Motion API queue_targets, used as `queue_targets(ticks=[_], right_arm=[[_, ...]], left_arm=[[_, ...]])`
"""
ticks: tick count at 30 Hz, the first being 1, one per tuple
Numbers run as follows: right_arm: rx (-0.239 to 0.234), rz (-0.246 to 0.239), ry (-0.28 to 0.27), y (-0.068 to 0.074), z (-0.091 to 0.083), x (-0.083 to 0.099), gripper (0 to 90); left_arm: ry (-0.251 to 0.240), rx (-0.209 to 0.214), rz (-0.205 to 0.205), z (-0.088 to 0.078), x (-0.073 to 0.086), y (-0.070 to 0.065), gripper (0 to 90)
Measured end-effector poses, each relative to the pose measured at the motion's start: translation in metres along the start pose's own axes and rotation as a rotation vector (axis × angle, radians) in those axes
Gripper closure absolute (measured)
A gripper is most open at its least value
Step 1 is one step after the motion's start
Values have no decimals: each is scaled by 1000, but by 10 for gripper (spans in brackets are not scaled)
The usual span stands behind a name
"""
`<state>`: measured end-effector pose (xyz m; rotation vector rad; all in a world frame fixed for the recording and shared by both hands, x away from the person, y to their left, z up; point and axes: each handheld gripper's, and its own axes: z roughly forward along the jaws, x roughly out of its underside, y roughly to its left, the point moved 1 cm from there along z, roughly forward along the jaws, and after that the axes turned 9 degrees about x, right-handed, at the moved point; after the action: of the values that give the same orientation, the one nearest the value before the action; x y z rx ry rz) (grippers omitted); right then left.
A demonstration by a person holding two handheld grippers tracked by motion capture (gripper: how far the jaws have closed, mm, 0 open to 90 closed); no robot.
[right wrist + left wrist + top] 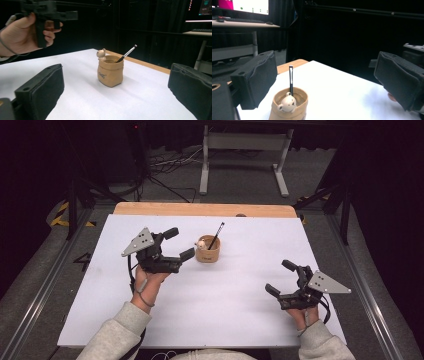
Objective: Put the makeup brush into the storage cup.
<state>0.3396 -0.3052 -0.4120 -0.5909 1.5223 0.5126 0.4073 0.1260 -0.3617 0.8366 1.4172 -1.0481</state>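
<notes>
At the left of the white desk (240,320), seen from the high view, the left hand (146,285) holds the left claw (179,243) raised and pointed toward the middle, its grey three-cornered plate on top and a cable looping down by the wrist. Its jaws stand wide apart with nothing between them; in the left gripper view the two black padded jaws frame the tan holder from either side without touching it.

Just right of that claw, a little left of the desk's middle and toward its far half, stands the small tan holder (208,252), shaped like a soft paper bag with a crumpled rim. A little pale bear figure (200,244) sits at its rim on the side nearer the left claw. A dark pen (216,235) stands inside, leaning toward the far right, with a light tip showing in the right gripper view. The holder rests upright on the desk, apart from both claws.

Farther right, near the desk's near right corner, the right hand (301,315) holds the right claw (281,277), well apart from the holder. Its jaws are also spread wide and hold nothing. Beyond the white sheet a strip of bare wood (205,209) shows along the far edge.
</notes>
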Motion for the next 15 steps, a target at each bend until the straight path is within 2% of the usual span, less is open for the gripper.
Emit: queue_targets(ticks=[3, 7, 10, 15], right_arm=[[-10, -13, 4, -1, 0, -2, 1], [-19, -3, 23, -2, 3, -3, 1], [-19, -2, 37, -3, 4, -3, 1], [-17, -2, 58, -4, 6, -3, 1]], left_arm=[[7, 6, 2, -8, -1, -2, 43], [18, 20, 7, -19, -1, -6, 23], [40, 17, 28, -28, -1, -8, 19], [61, 11, 37, -38, 0, -11, 11]])
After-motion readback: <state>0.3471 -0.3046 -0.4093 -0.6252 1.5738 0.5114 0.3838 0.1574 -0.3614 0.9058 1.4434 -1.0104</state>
